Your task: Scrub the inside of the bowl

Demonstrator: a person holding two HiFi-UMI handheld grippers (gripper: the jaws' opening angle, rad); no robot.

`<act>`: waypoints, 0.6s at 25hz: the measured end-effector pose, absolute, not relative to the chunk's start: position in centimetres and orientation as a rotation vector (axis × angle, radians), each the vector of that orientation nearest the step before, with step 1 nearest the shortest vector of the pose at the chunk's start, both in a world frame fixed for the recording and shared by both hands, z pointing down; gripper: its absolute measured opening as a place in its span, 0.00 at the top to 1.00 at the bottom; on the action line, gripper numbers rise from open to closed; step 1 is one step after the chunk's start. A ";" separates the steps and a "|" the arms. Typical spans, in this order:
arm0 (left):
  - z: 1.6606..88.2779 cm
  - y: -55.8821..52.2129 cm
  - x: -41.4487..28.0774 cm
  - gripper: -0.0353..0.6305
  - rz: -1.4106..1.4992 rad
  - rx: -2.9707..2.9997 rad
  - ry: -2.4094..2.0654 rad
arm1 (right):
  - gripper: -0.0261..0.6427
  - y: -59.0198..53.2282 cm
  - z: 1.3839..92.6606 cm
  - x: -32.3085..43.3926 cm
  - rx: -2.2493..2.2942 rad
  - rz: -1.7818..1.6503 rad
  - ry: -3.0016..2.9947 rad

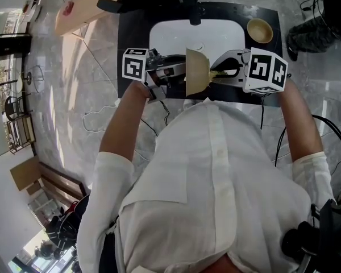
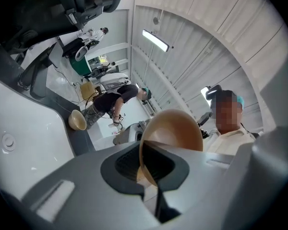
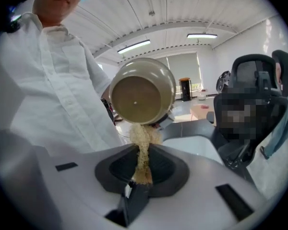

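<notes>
Now the left tool (image 2: 150,170) is clamping the rim of the tan round bowl (image 1: 196,71), tipped sideways over the white sink (image 1: 165,38), while the right tool (image 3: 141,169), pinching a pale fibrous scrubber (image 3: 144,140) against its lower edge, should be sweeping firmly round inside the hollow.

We reach both arms forward with elbows bent outward, white sleeves (image 1: 119,169) rolled up above bare forearms (image 1: 127,115). Our left gripper (image 1: 179,75) points inward toward the right, its jaws clamped on the rim of a tan bowl (image 1: 196,73) held on edge. Our right gripper (image 1: 221,71) faces it from the other side, its jaws pinched on a pale fibrous scrubber (image 3: 143,147) whose far end touches the bowl.
</notes>
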State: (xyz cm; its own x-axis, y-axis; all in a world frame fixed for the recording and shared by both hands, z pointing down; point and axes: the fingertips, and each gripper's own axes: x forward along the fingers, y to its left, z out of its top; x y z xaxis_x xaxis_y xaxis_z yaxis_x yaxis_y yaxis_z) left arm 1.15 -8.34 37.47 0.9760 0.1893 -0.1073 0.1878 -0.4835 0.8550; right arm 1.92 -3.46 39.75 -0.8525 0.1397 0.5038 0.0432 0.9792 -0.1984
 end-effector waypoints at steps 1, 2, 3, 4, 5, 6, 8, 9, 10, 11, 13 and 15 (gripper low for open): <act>37.6 -8.1 1.2 0.93 0.021 2.094 0.272 | 0.89 -3.9 40.0 2.2 -0.099 0.228 -2.568; 37.8 -7.8 1.1 0.93 0.040 2.100 0.279 | 0.89 -4.4 40.1 2.4 -0.070 0.216 -2.556; 38.0 -7.6 1.1 0.93 0.056 2.105 0.284 | 0.89 -4.9 40.2 2.5 -0.045 0.205 -2.549; 38.2 -7.5 1.0 0.93 0.068 2.109 0.287 | 0.89 -5.3 40.2 2.5 -0.023 0.196 -2.546; 38.4 -7.5 0.9 0.93 0.076 2.111 0.289 | 0.89 -5.7 40.2 2.5 -0.004 0.190 -2.546; 38.6 -7.5 0.8 0.93 0.082 2.113 0.291 | 0.89 -6.0 40.2 2.5 0.013 0.187 -2.549; 38.9 -7.5 0.7 0.93 0.099 2.120 0.298 | 0.89 -6.7 40.0 2.7 0.045 0.189 -2.562; 39.1 -7.4 0.7 0.93 0.112 2.124 0.301 | 0.89 -7.0 39.6 2.8 0.063 0.195 -2.577; 39.2 -7.4 0.7 0.93 0.124 2.125 0.304 | 0.89 -7.4 39.1 3.0 0.078 0.204 -2.596; 39.3 -7.4 0.7 0.93 0.135 2.124 0.306 | 0.89 -7.7 38.5 3.1 0.090 0.215 -2.618; 39.6 -7.3 0.6 0.93 0.157 2.123 0.304 | 0.89 -8.1 37.2 3.2 0.103 0.238 -2.665; 40.1 -7.1 0.6 0.93 0.185 2.125 0.295 | 0.89 -8.1 35.9 3.2 0.104 0.266 -2.723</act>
